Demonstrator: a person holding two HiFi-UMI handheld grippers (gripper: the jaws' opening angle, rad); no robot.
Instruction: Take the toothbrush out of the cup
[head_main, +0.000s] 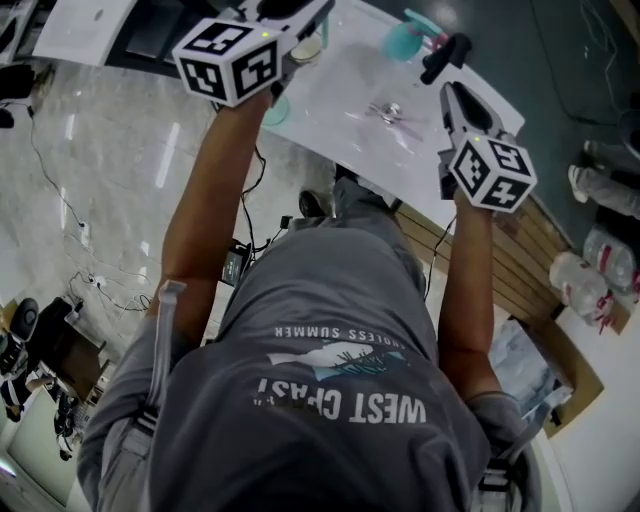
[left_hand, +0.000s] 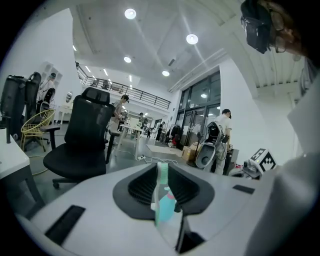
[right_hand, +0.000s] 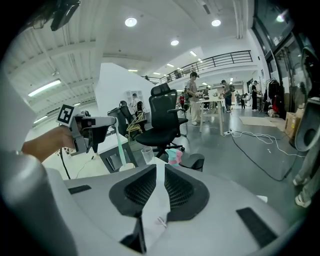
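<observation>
Mint plastic toothbrush (left_hand: 163, 202) is seen clamped lengthwise between the left gripper's (left_hand: 162, 169) ribbed black pads (left_hand: 144, 187). Only the right gripper view shows it hanging near upright, free end down, left of centre, apart from the clear cup (right_hand: 146, 154). The right gripper's (right_hand: 160, 172) jaws are held narrowly apart, empty.

Head camera is looking steeply down on the surface (head_main: 330, 100); the camera on the right hand-held gripper (right_hand: 160, 172) is sharing it, facing the left hand-held gripper (right_hand: 107, 127).
</observation>
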